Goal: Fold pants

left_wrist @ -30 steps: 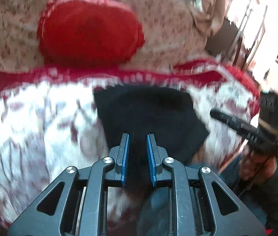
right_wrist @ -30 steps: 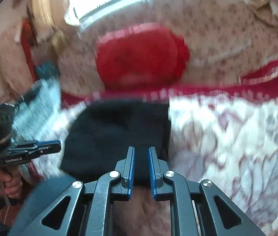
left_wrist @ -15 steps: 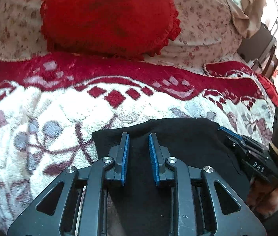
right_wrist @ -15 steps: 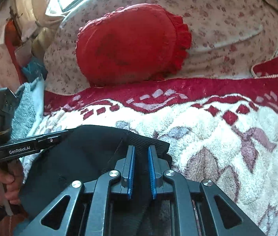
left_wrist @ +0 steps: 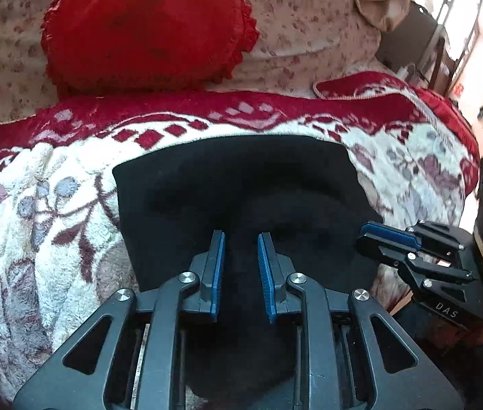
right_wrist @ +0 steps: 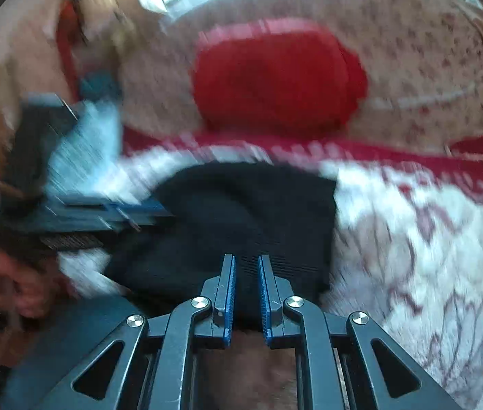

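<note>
Blanket (left_wrist: pixel 53 239) of white fleece with a red border fills the middle of both views, a floral bedspread (left_wrist: pixel 309 34) behind it. Red cushion (left_wrist: pixel 146 30) sits at upper centre. Black pants (left_wrist: pixel 241 184) lie folded on the blanket at frame centre. Left gripper (left_wrist: pixel 240 259) hangs over them, jaws slightly parted, gripping nothing — right gripper (right_wrist: pixel 246 280) has its jaws nearly closed on the pants' ribbed edge, though whether it pinches the cloth I cannot tell.

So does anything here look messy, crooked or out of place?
Nothing really stands out. The black pants lie in a compact folded bundle on the patterned blanket, below the red cushion. The right wrist view is motion-blurred, so finer details there cannot be judged.
</note>
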### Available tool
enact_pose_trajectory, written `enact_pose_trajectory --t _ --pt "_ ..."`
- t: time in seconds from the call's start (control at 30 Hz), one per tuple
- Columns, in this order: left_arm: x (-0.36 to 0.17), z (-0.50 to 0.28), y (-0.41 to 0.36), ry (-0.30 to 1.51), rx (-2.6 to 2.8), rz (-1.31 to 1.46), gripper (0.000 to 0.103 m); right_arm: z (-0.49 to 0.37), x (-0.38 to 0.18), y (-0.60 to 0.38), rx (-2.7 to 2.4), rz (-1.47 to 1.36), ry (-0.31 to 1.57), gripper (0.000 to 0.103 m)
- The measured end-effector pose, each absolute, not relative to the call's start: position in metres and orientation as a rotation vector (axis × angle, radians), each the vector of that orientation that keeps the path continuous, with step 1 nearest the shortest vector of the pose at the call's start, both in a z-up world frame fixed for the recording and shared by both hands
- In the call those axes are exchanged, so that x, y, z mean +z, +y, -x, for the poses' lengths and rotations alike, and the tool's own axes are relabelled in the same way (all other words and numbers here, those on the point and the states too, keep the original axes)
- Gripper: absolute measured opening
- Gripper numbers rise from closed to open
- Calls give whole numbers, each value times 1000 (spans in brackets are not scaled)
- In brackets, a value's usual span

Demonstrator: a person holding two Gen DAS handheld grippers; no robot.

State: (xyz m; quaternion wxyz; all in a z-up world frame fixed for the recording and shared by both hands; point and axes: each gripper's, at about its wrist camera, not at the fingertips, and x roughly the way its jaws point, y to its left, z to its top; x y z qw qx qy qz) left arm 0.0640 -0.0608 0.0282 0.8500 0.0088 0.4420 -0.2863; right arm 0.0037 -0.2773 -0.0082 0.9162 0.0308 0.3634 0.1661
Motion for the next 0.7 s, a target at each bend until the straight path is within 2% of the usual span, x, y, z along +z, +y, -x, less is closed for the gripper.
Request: enact_pose_trajectory --t 0.1,0.13,0.17,0.2,0.27,0.37,0.43,0.53,0.6,0.63,0.7 --pt "49 -58 -45 891 -620 48 20 3 7 -307 308 -226 655 14" --pt "56 -54 -34 859 -623 74 23 4 7 -322 280 -304 628 22" --pt "61 -52 -21 831 -619 109 30 5 6 -329 268 -354 622 35" --pt "61 -51 -10 818 -607 144 45 4 0 -343 251 -451 621 40" --pt "52 -54 10 826 -573 220 57 0 -13 -362 267 -604 636 41" --pt "20 -70 26 937 -584 390 57 -9 -33 -377 397 -840 638 41" --pt "7 -72 28 976 -620 471 57 -16 -42 -377 440 -894 657 41" --pt "-8 -76 24 1017 -655 533 57 -30 -59 -370 409 -863 760 40" --pt "-13 -77 20 1038 -677 562 57 -33 -58 -369 424 -847 756 39" --pt "-13 -77 19 1037 -680 564 57 -33 -57 -368 431 -847 757 42" --pt "-11 -78 18 1034 -684 567 57 -33 -56 -365 451 -835 756 43"
